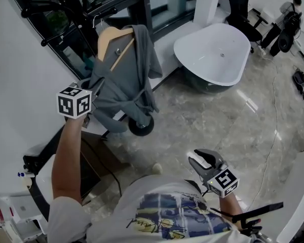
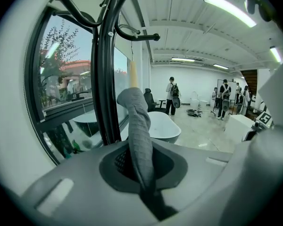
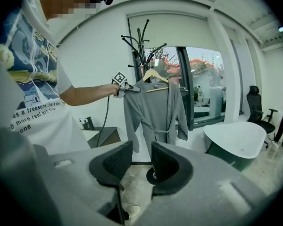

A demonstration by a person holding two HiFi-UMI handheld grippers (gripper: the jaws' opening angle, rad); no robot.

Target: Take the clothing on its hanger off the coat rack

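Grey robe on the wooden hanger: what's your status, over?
Grippers: left hand-held gripper shut on grey robe fabric; right hand-held gripper open, empty, low. Its wooden hanger hooked on black coat rack. Nearby white tub not blocking.

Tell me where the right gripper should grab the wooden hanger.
Probably the hanger's bare wooden neck under the hook, from the front: it shows clear above the robe, the coat rack stands behind, and the left gripper holds the shoulder.

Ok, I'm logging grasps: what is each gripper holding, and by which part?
The left gripper pinches the gray garment by a fold of fabric near its shoulder; the right gripper holds nothing.
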